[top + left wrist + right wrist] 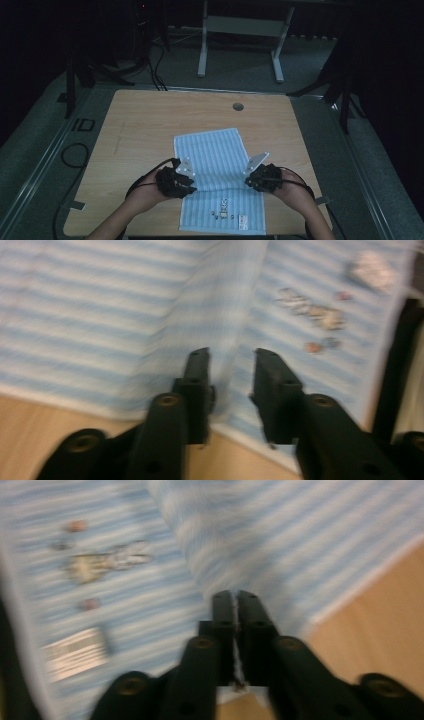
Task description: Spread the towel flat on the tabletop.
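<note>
Cloth [217, 165] edge pinched in right tool [234, 600].

A light wooden bench [140, 120] with rounded corners has a small round hole [238, 106] near its far edge. A blue-and-white striped cloth [215, 150] lies directly on it, reaching the near edge.

light-blue striped cloth [215, 150]: 1 | white rectangular label [243, 220] sewn on that cloth: 1 | small printed motif [222, 210] on that cloth: 1 group | black two-jaw grippers: 2, left [186, 186], right [251, 181] | pale wooden table [145, 120] with rounded corners: 1 | round hole [238, 106] in tabletop: 1
</note>
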Motion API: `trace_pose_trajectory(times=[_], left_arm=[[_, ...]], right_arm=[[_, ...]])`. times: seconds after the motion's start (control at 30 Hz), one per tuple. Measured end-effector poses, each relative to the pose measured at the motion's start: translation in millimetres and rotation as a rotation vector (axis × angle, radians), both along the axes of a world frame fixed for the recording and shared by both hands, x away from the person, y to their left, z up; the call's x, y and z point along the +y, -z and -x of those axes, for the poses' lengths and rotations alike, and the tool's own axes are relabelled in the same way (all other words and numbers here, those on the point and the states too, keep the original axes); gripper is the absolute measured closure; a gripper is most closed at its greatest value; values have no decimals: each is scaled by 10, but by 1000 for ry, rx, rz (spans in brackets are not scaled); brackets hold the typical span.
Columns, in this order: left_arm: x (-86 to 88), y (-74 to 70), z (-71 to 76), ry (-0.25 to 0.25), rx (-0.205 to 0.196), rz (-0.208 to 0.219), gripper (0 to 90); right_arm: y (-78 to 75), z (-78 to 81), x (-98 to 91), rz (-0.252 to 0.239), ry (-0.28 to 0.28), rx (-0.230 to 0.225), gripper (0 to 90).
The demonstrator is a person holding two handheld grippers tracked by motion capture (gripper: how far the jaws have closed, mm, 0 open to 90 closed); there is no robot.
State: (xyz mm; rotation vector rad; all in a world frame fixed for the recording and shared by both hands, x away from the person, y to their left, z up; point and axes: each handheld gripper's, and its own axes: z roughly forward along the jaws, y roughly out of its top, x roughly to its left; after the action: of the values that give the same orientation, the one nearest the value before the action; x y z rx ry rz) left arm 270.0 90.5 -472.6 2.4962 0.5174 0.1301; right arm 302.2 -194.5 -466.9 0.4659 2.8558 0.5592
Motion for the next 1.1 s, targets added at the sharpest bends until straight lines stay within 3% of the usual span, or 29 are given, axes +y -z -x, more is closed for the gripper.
trace_pose_trajectory(times=[0.07, 0.13, 0.23, 0.37, 0.4, 0.43, 0.47, 0.53, 0.7, 0.8, 0.9, 1.0, 1.07, 1.1], left_arm=[[-85, 48, 88, 39, 4, -23, 717], [-156, 136, 127, 65, 35, -39, 718], [-254, 348, 119, 97, 79, -91, 718], [-301, 539, 1, 82, 127, -101, 715], [-307, 566, -37, 74, 115, -110, 707], [-302, 577, -91, 59, 119, -90, 704], [-298, 577, -150, 43, 127, -83, 701], [-309, 578, -246, 28, 100, -90, 700], [-367, 575, -478, 12, 109, -88, 700], [-428, 567, -589, 0, 63, -123, 695], [-466, 559, -694, -20, 83, -124, 685], [-478, 501, -686, 17, 93, -133, 665], [-428, 375, -681, 14, 48, -126, 641], [-392, 298, -689, -3, 0, -135, 642]], right_arm=[[43, 76, 35, 10, -35, 20, 891], [173, 123, 94, 39, -61, 62, 889], [362, 92, 142, 67, -50, 89, 849], [495, 48, 179, 82, -71, 146, 858], [519, 48, 194, 99, -76, 138, 857], [537, 32, 206, 108, -70, 133, 857], [538, 7, 208, 96, -59, 134, 856], [539, -56, 202, 97, -47, 121, 855], [541, -311, 149, 90, 8, 104, 854], [541, -462, 118, 89, 39, 93, 849], [535, -558, 113, 83, 68, 101, 835], [483, -533, 133, 61, 69, 108, 785], [439, -418, 171, 24, 36, 120, 751], [430, -354, 194, 22, 19, 116, 729]])
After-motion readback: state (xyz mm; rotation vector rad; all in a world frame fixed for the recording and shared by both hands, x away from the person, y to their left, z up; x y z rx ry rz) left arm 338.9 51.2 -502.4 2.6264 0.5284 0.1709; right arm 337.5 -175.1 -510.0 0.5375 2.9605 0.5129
